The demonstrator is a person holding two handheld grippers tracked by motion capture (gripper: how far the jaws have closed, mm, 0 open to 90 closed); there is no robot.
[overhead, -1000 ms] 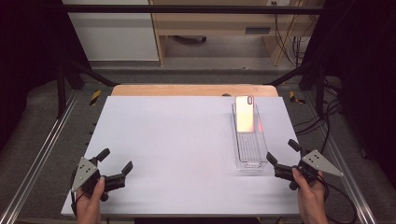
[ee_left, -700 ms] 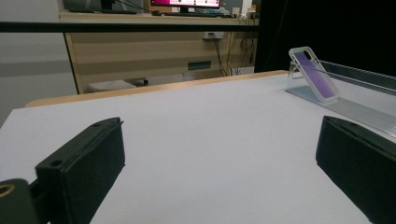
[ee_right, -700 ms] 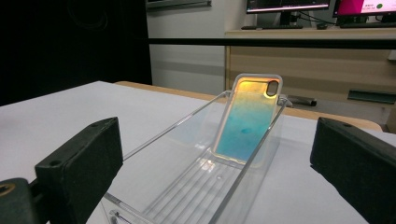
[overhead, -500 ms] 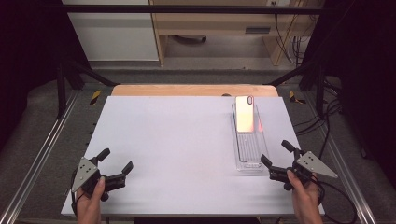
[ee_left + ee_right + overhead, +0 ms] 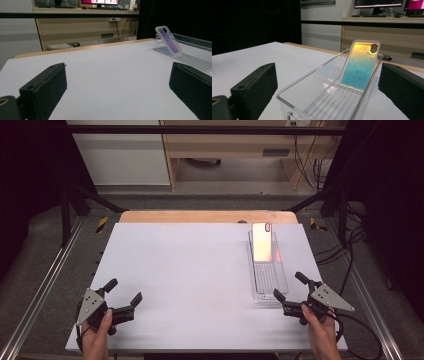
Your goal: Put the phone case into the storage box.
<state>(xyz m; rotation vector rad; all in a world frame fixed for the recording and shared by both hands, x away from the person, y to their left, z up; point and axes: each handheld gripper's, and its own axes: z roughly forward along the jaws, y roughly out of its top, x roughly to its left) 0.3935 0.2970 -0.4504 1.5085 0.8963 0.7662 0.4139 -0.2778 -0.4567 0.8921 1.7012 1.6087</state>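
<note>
Right hand-held gripper [image 5: 289, 293], jaws spread wide, lines up just short of the clear tray [image 5: 268, 292]; ahead, the phone case [image 5: 262, 242] awaits grasping. Left hand-held gripper [image 5: 123, 295] rests released on the worktop [image 5: 190, 270].

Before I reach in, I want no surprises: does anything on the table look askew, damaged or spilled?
Nothing stands out. The phone case leans tilted against the far end of the clear tray, which lies square on the white table. No spill or damage shows. Both tools, left and right, are open and apart from it.
</note>
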